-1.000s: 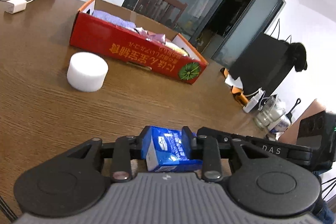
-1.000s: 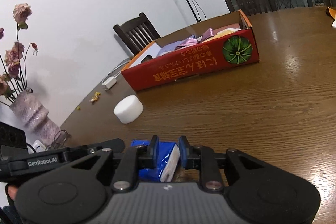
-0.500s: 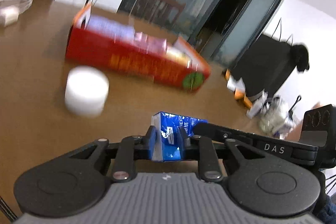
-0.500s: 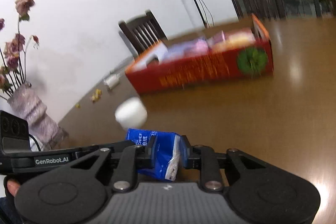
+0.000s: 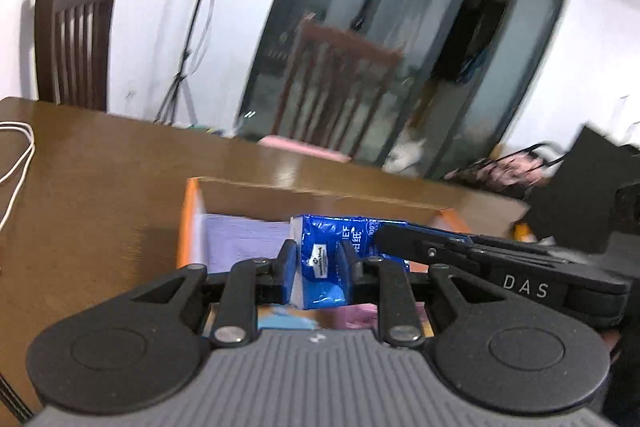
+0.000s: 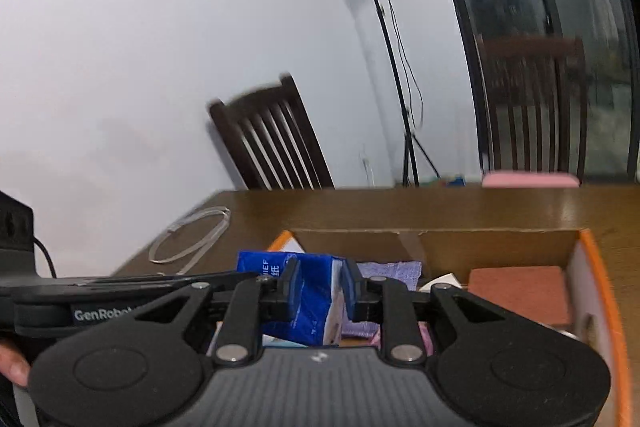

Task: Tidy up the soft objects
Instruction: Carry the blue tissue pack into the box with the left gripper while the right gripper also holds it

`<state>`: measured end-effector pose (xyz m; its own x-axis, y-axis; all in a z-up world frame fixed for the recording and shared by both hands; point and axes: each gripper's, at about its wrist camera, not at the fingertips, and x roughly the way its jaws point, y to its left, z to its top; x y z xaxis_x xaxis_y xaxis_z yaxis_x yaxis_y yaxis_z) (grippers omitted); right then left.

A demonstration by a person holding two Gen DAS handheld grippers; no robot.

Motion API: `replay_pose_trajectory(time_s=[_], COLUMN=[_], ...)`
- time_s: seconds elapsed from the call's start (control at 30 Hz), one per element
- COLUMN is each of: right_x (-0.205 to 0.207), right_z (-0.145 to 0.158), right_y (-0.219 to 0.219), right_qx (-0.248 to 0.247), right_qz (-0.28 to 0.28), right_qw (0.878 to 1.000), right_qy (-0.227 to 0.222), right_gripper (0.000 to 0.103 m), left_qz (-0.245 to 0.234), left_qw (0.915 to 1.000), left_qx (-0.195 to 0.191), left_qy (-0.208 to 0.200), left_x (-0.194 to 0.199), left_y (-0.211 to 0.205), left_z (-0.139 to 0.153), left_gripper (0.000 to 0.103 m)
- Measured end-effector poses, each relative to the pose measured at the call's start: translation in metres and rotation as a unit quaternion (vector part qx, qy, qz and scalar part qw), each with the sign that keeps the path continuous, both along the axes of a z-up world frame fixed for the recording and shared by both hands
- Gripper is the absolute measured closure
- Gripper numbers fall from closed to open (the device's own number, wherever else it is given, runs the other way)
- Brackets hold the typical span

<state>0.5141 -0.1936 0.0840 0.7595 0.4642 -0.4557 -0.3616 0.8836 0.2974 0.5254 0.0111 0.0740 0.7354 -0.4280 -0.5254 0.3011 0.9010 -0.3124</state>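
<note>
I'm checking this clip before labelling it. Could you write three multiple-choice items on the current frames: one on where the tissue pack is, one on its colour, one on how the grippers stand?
1. Where is the tissue pack?
A. Lying on the bare table
B. Held up over the open cardboard box
C. On a chair seat

2. What colour is the pack's wrapper?
A. Blue
B. Green
C. Yellow

3. How do the left gripper and the right gripper stand?
A. Both wide open, nothing between the fingers
B. Only the left one grips
C. Both shut on the pack, one at each end

Answers:
1 B, since both wrist views show the pack in the fingers with the box's inside and the purple cloth below and behind it.
2 A, since the wrapper is blue with white print.
3 C, since each view shows its own pads pressing the pack's sides, with the other gripper reaching in from the side.
</note>
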Motion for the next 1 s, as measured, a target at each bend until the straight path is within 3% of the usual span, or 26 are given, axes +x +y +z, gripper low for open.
replay_pose_trajectory(time_s=[0.13, 0.2, 0.33, 0.43, 0.5, 0.6, 0.7, 0.73, 0.8, 0.93, 1.0], right_x=[0.059, 0.083, 0.103, 0.110, 0.111, 0.107, 0.090, 0.083, 0.069, 0.039, 0.019], right_z=[-0.034, -0.053, -0.065, -0.067, -0.068, -0.065, -0.060, -0.053, -0.037, 0.006, 0.028], right_y=[0.022, 0.032, 0.036, 0.032, 0.029, 0.032, 0.039, 0.038, 0.032, 0.007, -0.011], right_qx=[-0.027, -0.038, -0.016, 0.010, 0.019, 0.007, -0.018, -0.028, -0.033, -0.048, -0.057], right_qz=[0.006, 0.017, 0.063, 0.071, 0.071, 0.072, 0.071, 0.067, 0.057, 0.033, 0.016], right_qw=[0.996, 0.988, 0.974, 0.971, 0.970, 0.972, 0.977, 0.980, 0.986, 0.993, 0.996], right_qy=[0.080, 0.148, 0.215, 0.229, 0.230, 0.225, 0.201, 0.185, 0.156, 0.101, 0.073], right_gripper=[0.082, 0.082, 0.076, 0.076, 0.076, 0.074, 0.073, 0.068, 0.060, 0.058, 0.053], left_qz=[0.005, 0.001, 0.014, 0.023, 0.026, 0.031, 0.035, 0.033, 0.031, 0.031, 0.030], left_qw=[0.9972, 0.9983, 0.9991, 0.9991, 0.9986, 0.9991, 0.9992, 0.9990, 0.9989, 0.9991, 0.9986], left_qx=[0.071, 0.053, 0.037, 0.027, 0.028, 0.029, -0.008, -0.022, -0.033, -0.013, -0.003], left_qy=[0.025, 0.024, -0.015, -0.026, -0.037, -0.004, 0.018, 0.019, 0.009, -0.027, -0.044], left_x=[0.021, 0.015, 0.004, 0.003, 0.002, 0.012, 0.015, 0.011, -0.003, -0.037, -0.058], left_y=[-0.005, 0.001, 0.010, 0.014, 0.013, 0.012, 0.020, 0.024, 0.029, 0.034, 0.038], left_z=[-0.023, -0.028, -0.026, -0.021, -0.022, -0.033, -0.035, -0.033, -0.021, 0.012, 0.030], left_gripper=[0.080, 0.074, 0.074, 0.074, 0.075, 0.079, 0.080, 0.080, 0.080, 0.079, 0.073])
